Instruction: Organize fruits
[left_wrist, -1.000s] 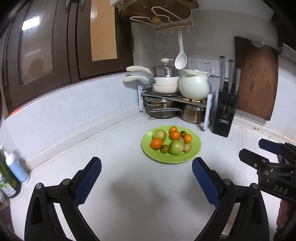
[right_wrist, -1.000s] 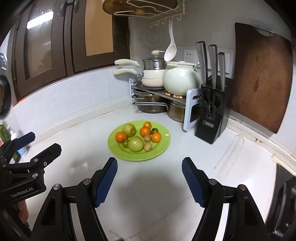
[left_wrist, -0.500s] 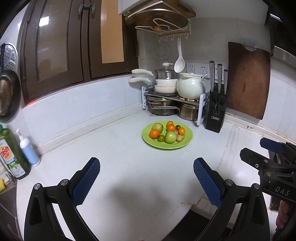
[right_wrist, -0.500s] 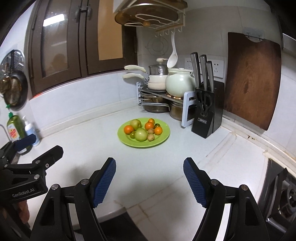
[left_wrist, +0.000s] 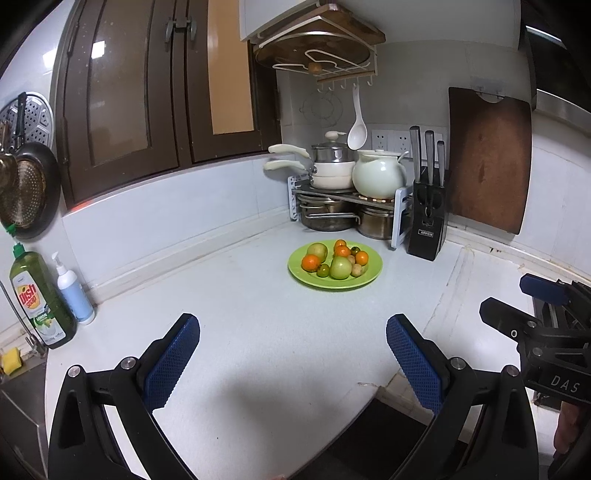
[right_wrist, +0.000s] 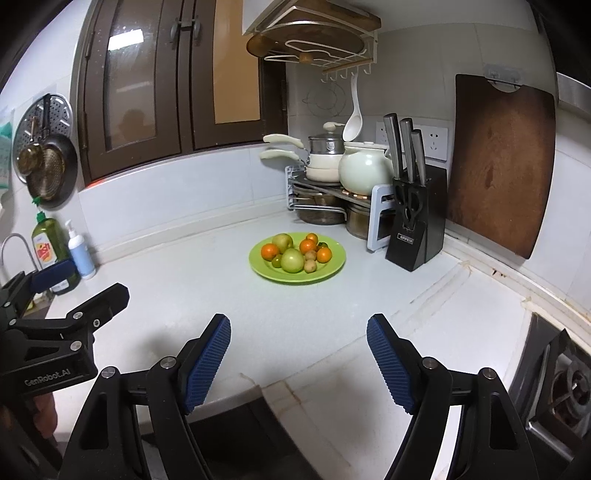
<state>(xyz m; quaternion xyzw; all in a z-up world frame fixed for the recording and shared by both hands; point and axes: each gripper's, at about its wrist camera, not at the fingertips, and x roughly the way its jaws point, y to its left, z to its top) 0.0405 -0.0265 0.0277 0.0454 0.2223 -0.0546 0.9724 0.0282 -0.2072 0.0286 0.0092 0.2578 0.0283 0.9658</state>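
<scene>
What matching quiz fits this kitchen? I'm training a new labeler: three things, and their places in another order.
Things:
1. plate
2. ladle
3. knife block

Places:
A. hanging from a hook
B. on the counter, holding fruit
C. right of the pot rack

Pairs: 1-B, 2-A, 3-C

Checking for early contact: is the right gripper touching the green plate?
Apart. The right wrist view shows the right gripper open, with bare white counter between its fingertips and the green plate.
</scene>
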